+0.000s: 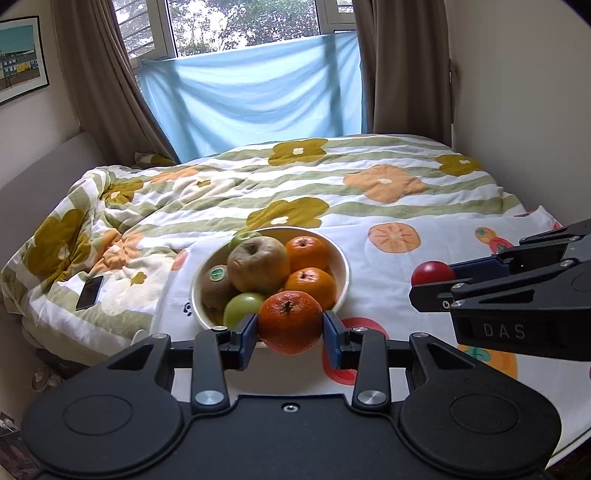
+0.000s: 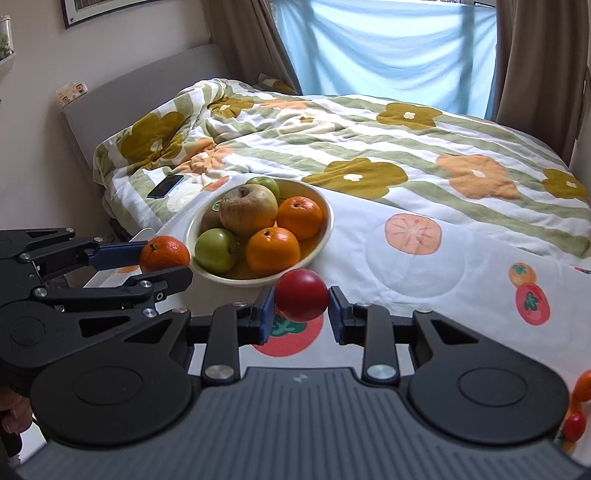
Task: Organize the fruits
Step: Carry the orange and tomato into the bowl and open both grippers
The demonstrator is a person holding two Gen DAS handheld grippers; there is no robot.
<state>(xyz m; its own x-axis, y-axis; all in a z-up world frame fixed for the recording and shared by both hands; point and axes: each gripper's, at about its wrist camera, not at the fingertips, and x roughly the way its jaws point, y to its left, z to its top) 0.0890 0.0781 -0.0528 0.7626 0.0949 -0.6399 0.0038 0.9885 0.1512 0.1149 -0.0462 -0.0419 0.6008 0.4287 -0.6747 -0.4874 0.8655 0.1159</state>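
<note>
Bed with a flowery quilt under a curtained window, phone far left. Cream bowl is piled with fruit. Left gripper pinches an orange at the bowl's near rim; right gripper pinches a red fruit alongside.

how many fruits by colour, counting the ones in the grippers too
orange: 3, two in the bowl, one held by the left gripper
green: 2 apples in the bowl
brown: 2, a big apple and a kiwi
red: 1 fruit held by the right gripper
total: 8
</note>
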